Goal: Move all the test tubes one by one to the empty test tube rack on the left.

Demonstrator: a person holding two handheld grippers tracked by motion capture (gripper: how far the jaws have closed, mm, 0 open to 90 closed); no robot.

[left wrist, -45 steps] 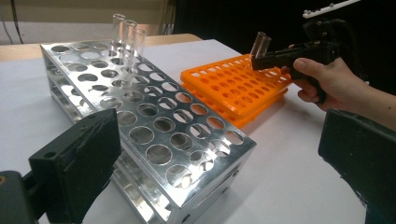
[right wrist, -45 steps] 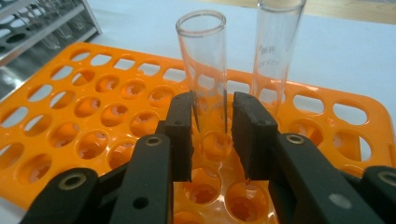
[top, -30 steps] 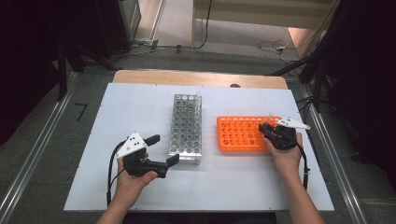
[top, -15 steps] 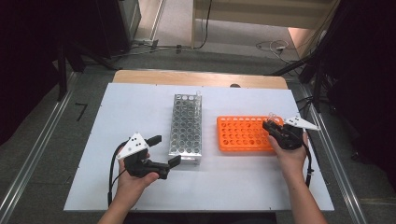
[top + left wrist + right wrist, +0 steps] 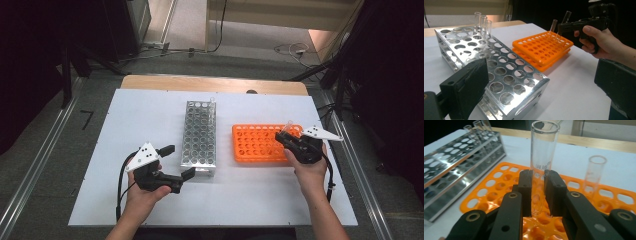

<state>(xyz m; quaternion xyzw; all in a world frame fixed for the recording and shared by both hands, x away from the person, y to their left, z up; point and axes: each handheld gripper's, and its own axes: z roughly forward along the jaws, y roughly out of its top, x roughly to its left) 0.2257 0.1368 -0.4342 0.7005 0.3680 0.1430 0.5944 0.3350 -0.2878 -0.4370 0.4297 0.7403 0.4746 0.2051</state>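
Observation:
My right gripper [image 5: 538, 192] is shut on a clear glass test tube [image 5: 544, 150], gripping its lower part. The tube's bottom hangs just over the holes of the orange rack [image 5: 496, 185]. From above, that gripper [image 5: 282, 136] sits at the right end of the orange rack [image 5: 255, 145] with the tube [image 5: 288, 126] tilted. A second tube [image 5: 594, 172] stands in the orange rack beside it. My left gripper [image 5: 179, 161] rests open on the table at the near end of the metal rack [image 5: 199, 132], nothing between its fingers. Three tubes [image 5: 482, 21] stand at the metal rack's far end.
The two racks lie side by side on a white board [image 5: 125, 125], with a narrow gap between them. A wooden table edge [image 5: 215, 83] runs behind the board. Cables trail from both grippers toward the near edge.
My right gripper has lifted a little and shifted right, raising the tube out of the orange rack. The left hand has stayed where it was.

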